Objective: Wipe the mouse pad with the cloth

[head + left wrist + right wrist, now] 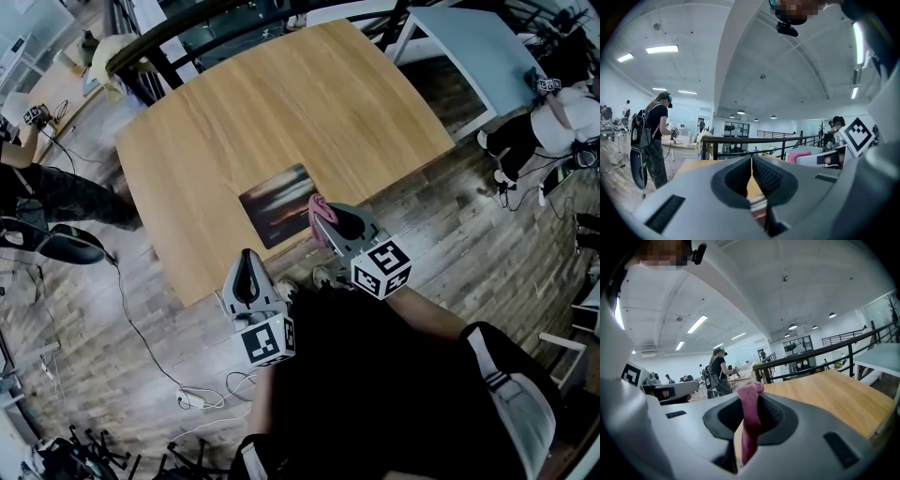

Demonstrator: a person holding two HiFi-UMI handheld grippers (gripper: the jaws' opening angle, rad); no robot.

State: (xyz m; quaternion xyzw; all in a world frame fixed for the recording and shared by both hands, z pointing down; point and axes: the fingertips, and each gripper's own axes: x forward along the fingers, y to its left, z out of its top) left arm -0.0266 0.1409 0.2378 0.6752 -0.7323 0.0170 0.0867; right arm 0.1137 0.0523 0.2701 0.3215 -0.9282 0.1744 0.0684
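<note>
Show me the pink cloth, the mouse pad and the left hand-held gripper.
pink cloth (751, 420), right gripper view, fold pinched between the jaws.
mouse pad (277, 208), head view, its dark printed middle.
left hand-held gripper (751, 161), left gripper view, where its shut tips meet.

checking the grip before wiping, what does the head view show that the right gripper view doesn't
Head view only: the mouse pad, lying flat near the table edge. Right gripper view only: the right gripper jaws shut on the cloth, which hangs down between them. Both: the pink cloth, the right gripper and the wooden table.
</note>
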